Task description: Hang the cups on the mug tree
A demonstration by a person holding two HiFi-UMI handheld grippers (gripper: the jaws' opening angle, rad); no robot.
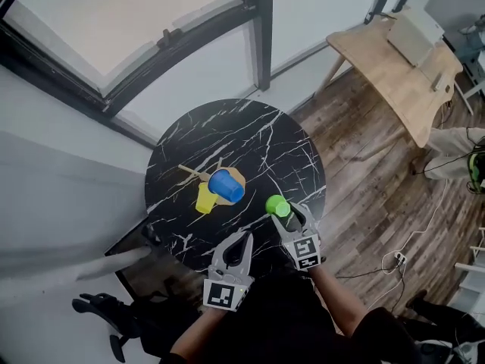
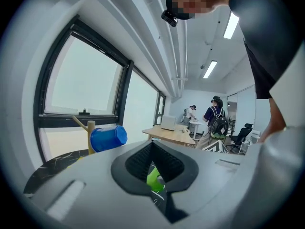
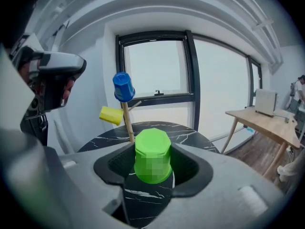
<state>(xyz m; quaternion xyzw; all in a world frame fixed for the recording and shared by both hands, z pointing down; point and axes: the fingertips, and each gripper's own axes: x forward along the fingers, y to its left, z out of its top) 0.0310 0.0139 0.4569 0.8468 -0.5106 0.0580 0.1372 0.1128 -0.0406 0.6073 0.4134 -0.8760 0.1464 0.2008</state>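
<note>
A wooden mug tree (image 1: pixel 198 174) stands on the round black marble table (image 1: pixel 242 135). A blue cup (image 1: pixel 226 186) and a yellow cup (image 1: pixel 204 200) hang on it. My right gripper (image 1: pixel 292 214) is shut on a green cup (image 1: pixel 277 205) over the table's front right, right of the tree. In the right gripper view the green cup (image 3: pixel 152 155) sits bottom-up between the jaws, with the tree (image 3: pixel 127 123), blue cup (image 3: pixel 123 86) and yellow cup (image 3: pixel 111 115) beyond. My left gripper (image 1: pixel 244 237) is shut and empty at the table's near edge. The left gripper view shows the blue cup (image 2: pixel 108 137).
A light wooden desk (image 1: pixel 402 67) stands at the far right on the plank floor. Large windows run behind the table. An office chair base (image 1: pixel 106 309) sits at the lower left, cables (image 1: pixel 394 260) lie on the floor at right. People (image 2: pixel 217 120) stand far off.
</note>
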